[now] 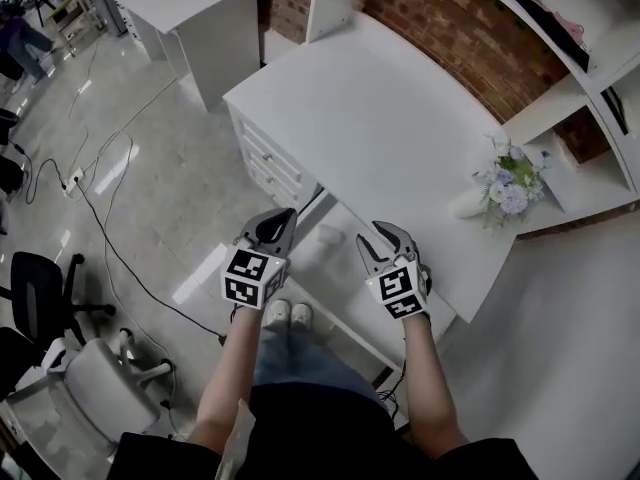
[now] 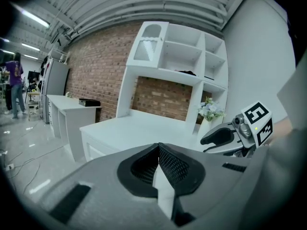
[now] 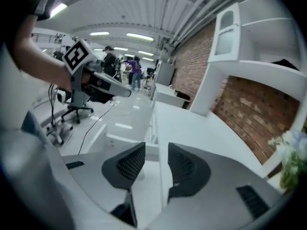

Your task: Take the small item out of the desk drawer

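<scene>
The white desk (image 1: 380, 118) has its drawer (image 1: 345, 268) pulled out toward me under the front edge. A small white item (image 1: 329, 234) lies inside the drawer, between my two grippers. My left gripper (image 1: 279, 218) hovers just left of the item; in the left gripper view its jaws (image 2: 158, 146) meet at the tips with nothing between them. My right gripper (image 1: 384, 232) hovers just right of the item, over the drawer. Its jaws stand apart (image 3: 152, 150) and empty, with the drawer's inside showing through the gap.
A vase of pale flowers (image 1: 503, 183) stands at the desk's right end under the white shelf unit (image 1: 590, 38). A second white desk (image 1: 180, 3) stands farther left. Cables (image 1: 110, 218) cross the floor, with office chairs (image 1: 45, 288) at the left.
</scene>
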Demonstrator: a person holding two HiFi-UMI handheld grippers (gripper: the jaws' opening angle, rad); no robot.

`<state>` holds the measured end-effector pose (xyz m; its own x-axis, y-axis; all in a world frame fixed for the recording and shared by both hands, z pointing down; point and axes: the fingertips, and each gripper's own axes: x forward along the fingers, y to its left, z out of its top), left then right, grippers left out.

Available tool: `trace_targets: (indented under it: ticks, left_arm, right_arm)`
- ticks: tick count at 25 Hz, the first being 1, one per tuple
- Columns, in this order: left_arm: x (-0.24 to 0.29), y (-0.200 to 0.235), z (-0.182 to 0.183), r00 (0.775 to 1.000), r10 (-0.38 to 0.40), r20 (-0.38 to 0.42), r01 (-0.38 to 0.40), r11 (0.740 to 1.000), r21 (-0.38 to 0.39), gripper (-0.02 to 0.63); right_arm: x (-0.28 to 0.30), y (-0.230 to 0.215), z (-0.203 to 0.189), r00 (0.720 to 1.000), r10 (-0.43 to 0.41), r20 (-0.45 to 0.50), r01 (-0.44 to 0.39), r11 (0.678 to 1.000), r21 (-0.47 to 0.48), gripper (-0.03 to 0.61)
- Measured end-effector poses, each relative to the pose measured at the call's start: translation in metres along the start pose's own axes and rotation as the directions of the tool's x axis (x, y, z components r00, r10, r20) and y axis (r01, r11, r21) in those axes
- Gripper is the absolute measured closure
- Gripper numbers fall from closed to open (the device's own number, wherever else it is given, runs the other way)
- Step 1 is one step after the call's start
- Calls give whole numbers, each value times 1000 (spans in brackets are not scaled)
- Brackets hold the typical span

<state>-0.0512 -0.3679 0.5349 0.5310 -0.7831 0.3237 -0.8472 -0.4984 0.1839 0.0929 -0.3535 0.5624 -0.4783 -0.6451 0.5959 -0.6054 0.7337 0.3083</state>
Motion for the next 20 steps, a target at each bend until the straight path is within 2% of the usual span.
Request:
trace_targets:
  ticks: [3, 6, 8, 11, 17, 20]
  left_arm:
    - [1, 5, -10, 1000, 10, -18, -10, 1000, -18, 604]
    - [2, 8, -22, 999, 20, -42, -21, 999, -41, 605]
    - [4, 13, -31, 998, 34, -60, -37, 998, -59, 604]
    - [7, 24, -42, 996, 53, -75, -60, 994, -90, 604]
    - [8, 46, -53, 992, 86, -90, -97, 988, -122, 604]
    - [9, 53, -61, 990, 94, -103, -108, 985, -137, 604]
  right_arm:
    - [30, 24, -15, 986, 98, -133, -122, 975, -186, 437]
    - [57, 49, -37, 954, 153, -257, -233, 919, -319, 428]
    - [73, 60, -52, 931, 166, -326, -289, 882, -374, 423]
    - [98, 71, -74, 899, 162, -408, -339, 845, -413, 419]
    - [138, 89, -113, 829, 172, -532, -416, 824, -384, 400]
    - [153, 90, -126, 804, 156, -574, -434, 814, -387, 394]
